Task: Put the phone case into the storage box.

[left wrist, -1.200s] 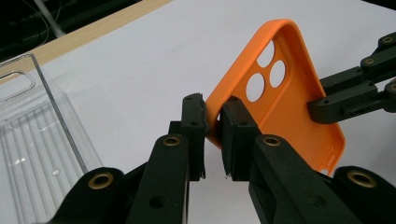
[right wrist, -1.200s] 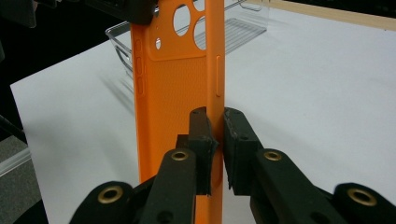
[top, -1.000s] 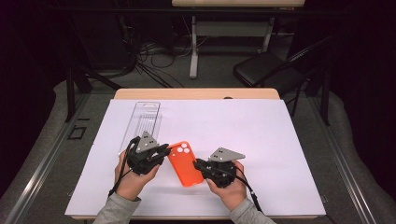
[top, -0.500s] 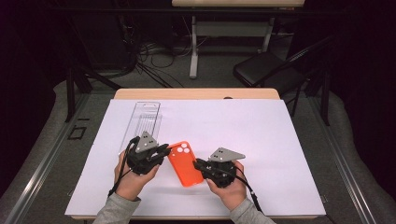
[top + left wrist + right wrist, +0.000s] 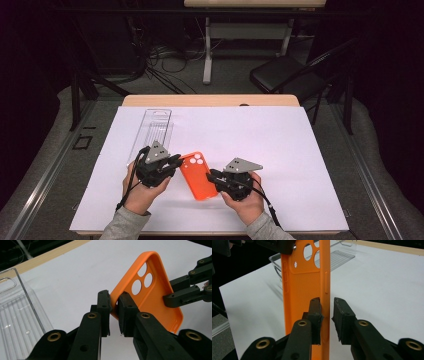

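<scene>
With the left gripper (image 5: 114, 312) pinching the orange phone case's (image 5: 152, 292) edge and the right gripper's (image 5: 327, 315) fingers spread around the opposite rim, the case could twist free.

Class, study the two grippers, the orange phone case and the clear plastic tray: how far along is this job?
Done: the orange silicone phone case is out of the clear plastic packaging tray, gripped from both sides. In hand: the left gripper pinches its corner by the camera holes; the right gripper straddles its side rim, one jaw touching, the other apart. Left: probably placing it; where is unclear.
</scene>
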Demonstrator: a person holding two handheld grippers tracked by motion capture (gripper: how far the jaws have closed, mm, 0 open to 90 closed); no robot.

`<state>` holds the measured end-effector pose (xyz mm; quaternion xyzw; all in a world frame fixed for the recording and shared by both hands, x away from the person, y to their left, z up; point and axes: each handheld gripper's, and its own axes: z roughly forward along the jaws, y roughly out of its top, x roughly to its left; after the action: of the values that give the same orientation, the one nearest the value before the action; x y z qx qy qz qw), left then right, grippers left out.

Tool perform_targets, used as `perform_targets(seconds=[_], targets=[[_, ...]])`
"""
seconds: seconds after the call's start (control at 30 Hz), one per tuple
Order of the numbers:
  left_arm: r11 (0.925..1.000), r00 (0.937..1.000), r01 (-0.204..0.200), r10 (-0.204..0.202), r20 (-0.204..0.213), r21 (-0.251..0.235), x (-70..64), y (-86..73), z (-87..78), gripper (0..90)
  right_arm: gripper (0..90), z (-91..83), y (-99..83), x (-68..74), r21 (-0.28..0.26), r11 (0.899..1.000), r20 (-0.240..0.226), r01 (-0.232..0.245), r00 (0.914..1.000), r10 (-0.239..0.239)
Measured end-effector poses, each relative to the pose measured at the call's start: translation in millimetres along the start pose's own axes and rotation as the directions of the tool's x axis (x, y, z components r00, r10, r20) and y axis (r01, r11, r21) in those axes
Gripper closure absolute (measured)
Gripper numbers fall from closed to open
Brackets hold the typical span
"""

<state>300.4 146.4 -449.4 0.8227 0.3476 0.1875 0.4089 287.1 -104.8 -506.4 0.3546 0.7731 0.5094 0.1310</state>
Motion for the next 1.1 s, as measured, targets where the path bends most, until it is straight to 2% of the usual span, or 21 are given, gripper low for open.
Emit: perform_targets(seconds=[0.37, 0.53, 0.6, 0.67, 0.9, 1.0, 1.1], targets=[[1.0, 0.9999, 0.007, -0.007, -0.011, 0.0, 3.4, -1.8, 0.7, 81.1, 65.6, -1.8, 0.8, 1.1, -0.015, 1.0, -0.011, 0.008, 0.9999, -0.008], [0.9999, 0.9999, 0.014, -0.014, -0.009, -0.006, 5.6, -2.2, 0.1, 81.1, 61.8, -6.5, 1.4, 1.3, -0.026, 0.999, -0.003, 0.021, 0.9998, -0.021], [0.9998, 0.9998, 0.015, -0.015, -0.01, -0.009, 6.5, -2.2, -0.4, 81.1, 59.2, -8.7, 1.5, 0.6, -0.036, 0.999, 0.017, 0.038, 0.9991, -0.038], [0.9998, 0.9998, 0.014, -0.014, -0.016, -0.015, 7.1, -2.4, -0.8, 81.1, 57.1, -9.4, 1.5, -1.8, -0.044, 0.997, 0.023, 0.056, 0.9982, -0.055], [0.9997, 0.9996, 0.014, -0.015, -0.024, -0.02, 12.5, -3.4, -2.6, 81.0, 53.1, -17.5, 3.5, -13.4, -0.068, 0.996, 0.019, 0.063, 0.9979, -0.062], [0.9995, 0.9993, 0.018, -0.019, -0.034, -0.024, 15.1, -3.8, -4.3, 80.9, 50.6, -23.2, 4.2, -19.3, -0.059, 0.995, 0.042, 0.074, 0.9966, -0.072], [0.9988, 0.9986, 0.036, -0.037, -0.037, -0.032, 17.8, -3.7, -6.1, 81.0, 46.8, -28.5, 2.7, -26.6, -0.05, 0.993, 0.076, 0.108, 0.9917, -0.104]])
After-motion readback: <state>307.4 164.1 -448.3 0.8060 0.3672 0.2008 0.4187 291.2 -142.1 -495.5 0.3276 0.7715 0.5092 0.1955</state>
